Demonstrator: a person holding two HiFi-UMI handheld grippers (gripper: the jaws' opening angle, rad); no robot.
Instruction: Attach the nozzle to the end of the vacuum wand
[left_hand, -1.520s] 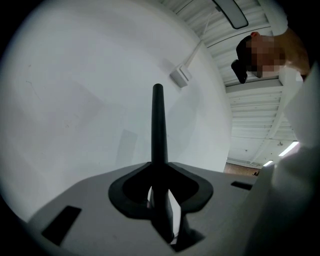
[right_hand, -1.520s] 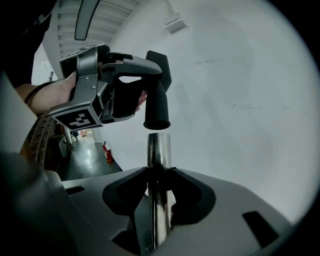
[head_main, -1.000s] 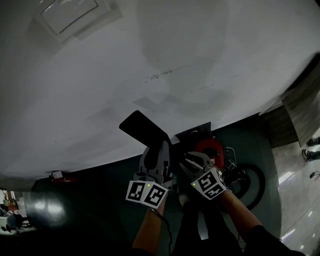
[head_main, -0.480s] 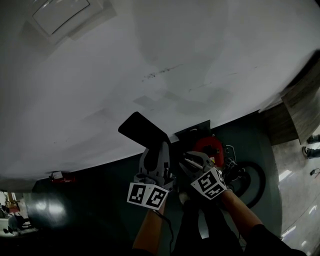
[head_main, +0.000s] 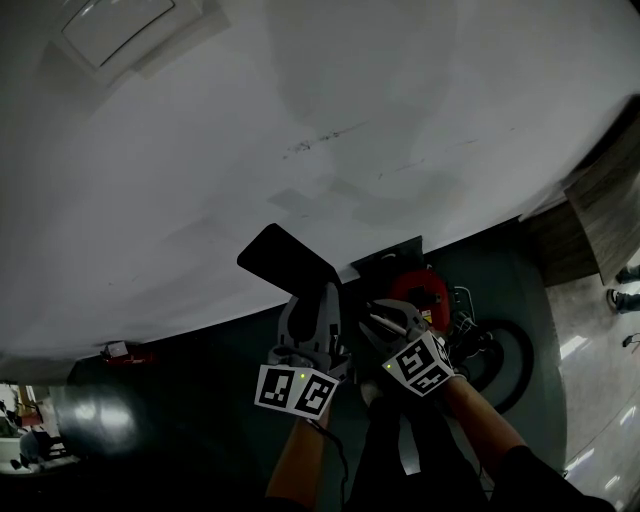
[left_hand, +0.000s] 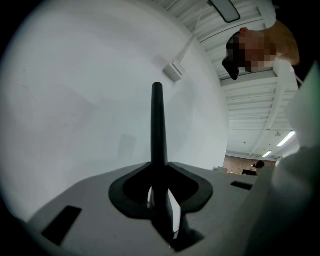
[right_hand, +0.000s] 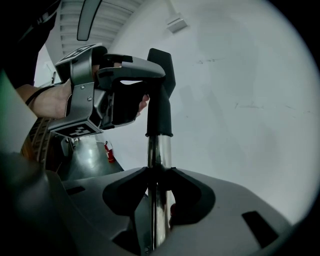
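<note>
Nozzle (right_hand: 160, 95): black and flat-mouthed, with its collar over the top end of the wand. In the head view it is the dark wedge ahead of both grippers, against the wall.
Wand (right_hand: 159, 165): chrome tube rising out of the right gripper's jaws into the nozzle's collar.
Long axis: nozzle and wand lie on one line, running straight away from the right jaws and up toward the wall.
Join: the collar's rim meets the chrome. Whether it is pushed fully home I cannot tell.
Left gripper (head_main: 320, 305): jaws narrowly set and clamped on the nozzle's body, which shows edge-on in its own view.
Right gripper (head_main: 383, 322): jaws fairly wide and closed on the wand, just below the collar.
Nearer hand: the left, already on the nozzle, with the right just beside it on the tube.
Coming move: probably a push along the shared line, the left driving the nozzle down while the right braces the wand.
Surface: dark floor (head_main: 200, 400), with the red vacuum body (head_main: 418, 292) and a hose loop (head_main: 515, 365) below the right gripper.
Room: white wall (head_main: 350, 120), with a fire extinguisher (right_hand: 108, 150) at its foot.
</note>
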